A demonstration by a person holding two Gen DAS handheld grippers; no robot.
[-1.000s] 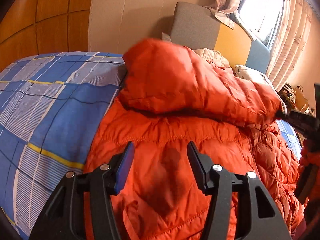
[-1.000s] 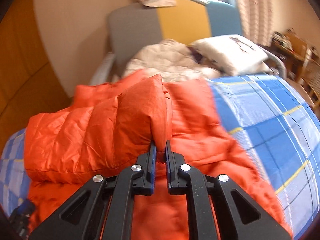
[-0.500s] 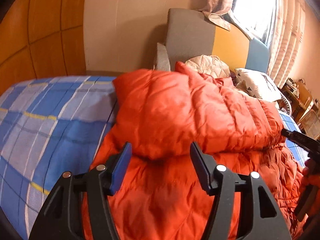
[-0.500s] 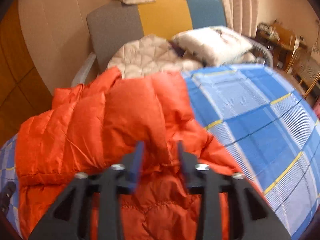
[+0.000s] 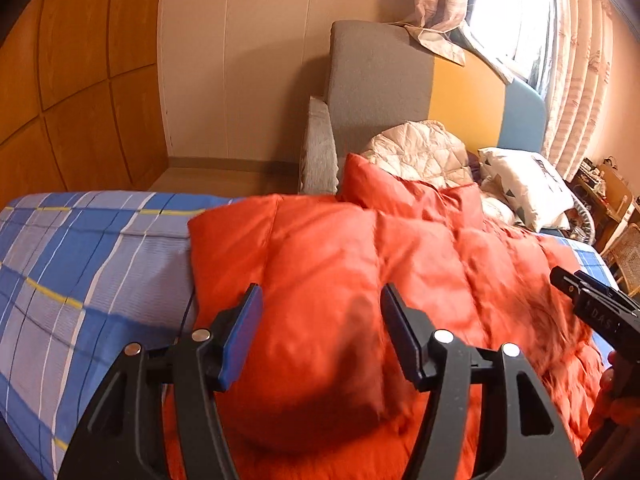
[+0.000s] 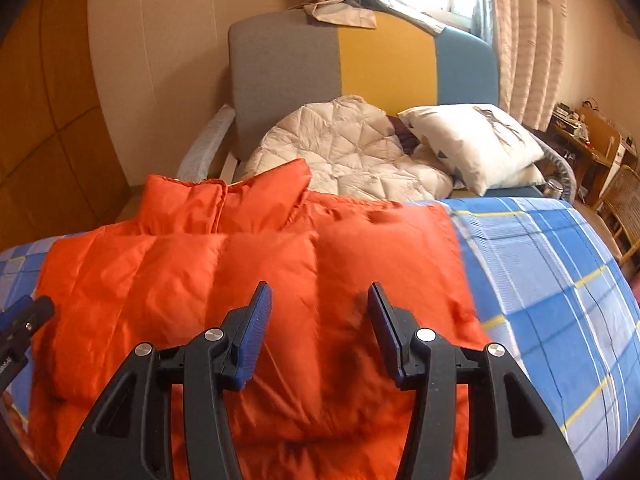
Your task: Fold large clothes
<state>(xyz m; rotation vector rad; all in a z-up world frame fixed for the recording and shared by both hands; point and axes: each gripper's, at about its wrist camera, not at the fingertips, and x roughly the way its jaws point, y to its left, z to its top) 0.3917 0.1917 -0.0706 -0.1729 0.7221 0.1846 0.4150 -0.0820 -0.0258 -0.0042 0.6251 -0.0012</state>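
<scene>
Orange puffer jacket (image 6: 256, 264) spread across a bed (image 6: 552, 280) with a blue plaid sheet, one sleeve folded flat over the body, collar toward the far edge. Left gripper (image 5: 320, 320) above the jacket's left half, jaws apart, nothing pinched between the blue pads (image 5: 244, 332). Right gripper (image 6: 316, 316) above the right half, jaws likewise parted and clear of the cloth. Beyond the bed: a grey, yellow and blue sofa (image 6: 360, 60) carrying a white quilted jacket (image 6: 340, 148) and a pillow (image 6: 472, 140).
</scene>
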